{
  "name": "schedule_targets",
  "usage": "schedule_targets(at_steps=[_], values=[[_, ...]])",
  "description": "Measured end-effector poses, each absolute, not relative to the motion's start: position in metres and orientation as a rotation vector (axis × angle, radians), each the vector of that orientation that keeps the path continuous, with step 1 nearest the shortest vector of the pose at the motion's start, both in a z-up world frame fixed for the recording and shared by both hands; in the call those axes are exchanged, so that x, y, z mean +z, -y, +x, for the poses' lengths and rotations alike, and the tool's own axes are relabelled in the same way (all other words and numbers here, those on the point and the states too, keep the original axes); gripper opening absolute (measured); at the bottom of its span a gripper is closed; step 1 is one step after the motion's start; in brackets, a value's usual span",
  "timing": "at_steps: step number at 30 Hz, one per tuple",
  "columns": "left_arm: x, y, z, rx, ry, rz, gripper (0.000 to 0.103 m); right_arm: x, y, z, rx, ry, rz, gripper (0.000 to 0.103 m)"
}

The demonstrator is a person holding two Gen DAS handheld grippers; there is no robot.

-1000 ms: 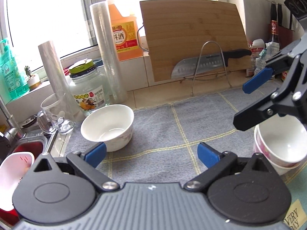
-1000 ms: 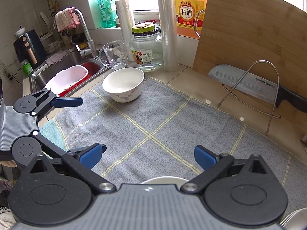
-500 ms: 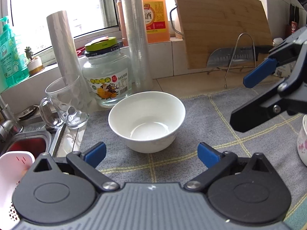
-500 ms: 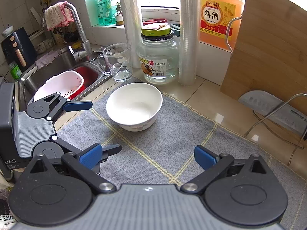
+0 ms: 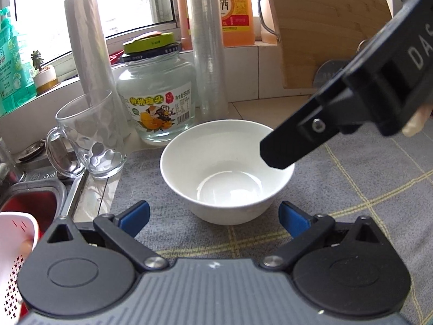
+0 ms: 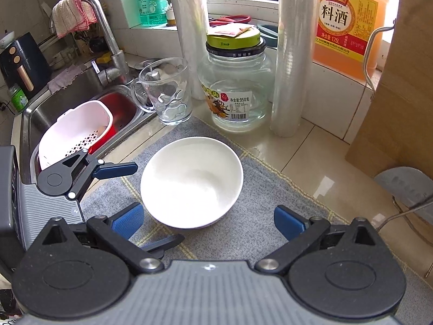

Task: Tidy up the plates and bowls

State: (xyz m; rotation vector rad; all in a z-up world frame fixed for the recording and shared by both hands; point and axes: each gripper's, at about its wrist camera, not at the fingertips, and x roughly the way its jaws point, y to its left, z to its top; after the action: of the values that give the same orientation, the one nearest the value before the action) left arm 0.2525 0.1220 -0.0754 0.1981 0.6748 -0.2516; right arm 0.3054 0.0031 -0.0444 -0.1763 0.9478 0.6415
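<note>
Right now my left gripper (image 5: 213, 216) is spread wide and empty, its blue pads either side of the near wall of the white bowl (image 5: 227, 170). That bowl sits upright on the grey checked mat (image 5: 365, 178), just in front of the glass jar (image 5: 157, 100) and beside the glass mug (image 5: 89, 138). My right gripper (image 6: 208, 218) also gapes wide, holding nothing, just above the bowl.

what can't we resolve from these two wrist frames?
- Left wrist: the right gripper hides the white bowl's right rim; rim contact unclear.
- Right wrist: the bowl's near base sits behind its own rim.
- Right wrist: the knife is cut off by the frame edge.
</note>
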Motion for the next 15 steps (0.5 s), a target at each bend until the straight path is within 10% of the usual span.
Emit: schedule_targets(at_steps=[15], values=[[-0.075, -0.118, 0.258, -0.284, -0.643, 0.218, 0.095, -0.067, -0.026, 0.349, 0.715, -0.996, -0.167, 0.103]])
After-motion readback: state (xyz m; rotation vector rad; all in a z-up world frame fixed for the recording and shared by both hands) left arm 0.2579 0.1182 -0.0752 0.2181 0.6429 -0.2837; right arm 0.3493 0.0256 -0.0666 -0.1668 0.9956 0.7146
